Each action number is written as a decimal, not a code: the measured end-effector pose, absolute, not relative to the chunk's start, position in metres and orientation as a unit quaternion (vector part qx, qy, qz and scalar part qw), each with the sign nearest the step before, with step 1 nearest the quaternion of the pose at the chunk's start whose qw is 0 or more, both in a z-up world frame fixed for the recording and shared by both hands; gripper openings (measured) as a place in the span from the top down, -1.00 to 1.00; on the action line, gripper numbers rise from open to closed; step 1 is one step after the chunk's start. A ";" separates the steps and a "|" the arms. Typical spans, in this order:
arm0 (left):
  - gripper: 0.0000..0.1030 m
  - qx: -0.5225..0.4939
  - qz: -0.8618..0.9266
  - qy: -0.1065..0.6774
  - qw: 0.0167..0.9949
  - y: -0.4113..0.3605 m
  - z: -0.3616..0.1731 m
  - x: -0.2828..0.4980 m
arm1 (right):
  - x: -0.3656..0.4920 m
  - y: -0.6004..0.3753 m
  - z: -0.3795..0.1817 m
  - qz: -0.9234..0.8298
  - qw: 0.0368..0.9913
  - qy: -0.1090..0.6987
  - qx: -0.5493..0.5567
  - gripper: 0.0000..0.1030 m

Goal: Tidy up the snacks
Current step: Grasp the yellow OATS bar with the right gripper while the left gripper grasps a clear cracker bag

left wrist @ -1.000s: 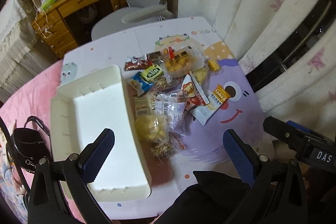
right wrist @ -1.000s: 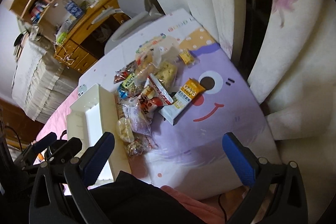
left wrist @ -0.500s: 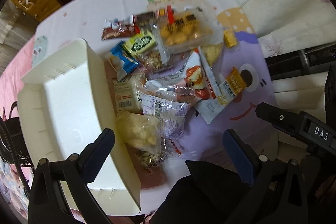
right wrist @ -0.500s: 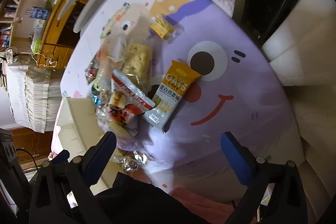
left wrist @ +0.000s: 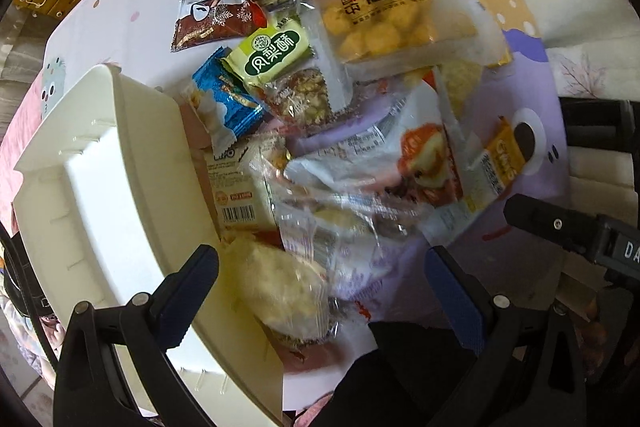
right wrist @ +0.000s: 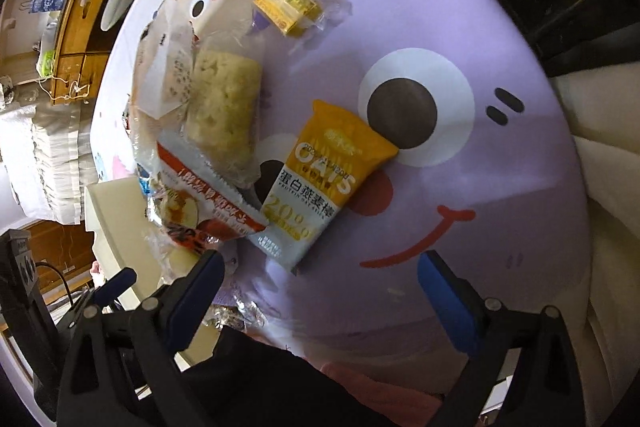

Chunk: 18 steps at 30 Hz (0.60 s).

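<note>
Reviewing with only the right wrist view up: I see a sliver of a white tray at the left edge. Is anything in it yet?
Observer: No. In the left wrist view, the part of the white rectangular plastic tray that shows is bare inside; the snacks lie beside it.
Operator: Where is the left gripper?
Observer: The left gripper is open, with its fingers on either side of a pale round pastry in clear wrap next to the tray's long wall.
Operator: Any packets hidden behind my pile?
Observer: Yes. There is a green pineapple-cake packet, and a blue foil packet against it on the tray side.
</note>
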State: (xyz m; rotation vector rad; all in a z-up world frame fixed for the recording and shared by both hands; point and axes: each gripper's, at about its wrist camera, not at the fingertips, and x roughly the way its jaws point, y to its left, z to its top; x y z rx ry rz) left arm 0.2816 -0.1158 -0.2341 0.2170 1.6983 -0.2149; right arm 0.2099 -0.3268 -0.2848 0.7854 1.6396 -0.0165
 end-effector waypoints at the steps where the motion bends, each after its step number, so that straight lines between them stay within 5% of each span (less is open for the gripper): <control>1: -0.91 0.094 -0.093 0.749 0.650 -0.116 -0.236 0.284 | 0.211 -0.327 -0.286 -0.005 0.614 0.712 0.340 -0.90; 12: -0.66 0.087 -0.090 0.774 0.621 -0.122 -0.258 0.298 | 0.239 -0.340 -0.300 -0.003 0.604 0.718 0.347 -0.89; 18: -0.46 0.070 -0.090 0.778 0.618 -0.118 -0.267 0.290 | 0.252 -0.335 -0.306 -0.047 0.599 0.726 0.335 -0.65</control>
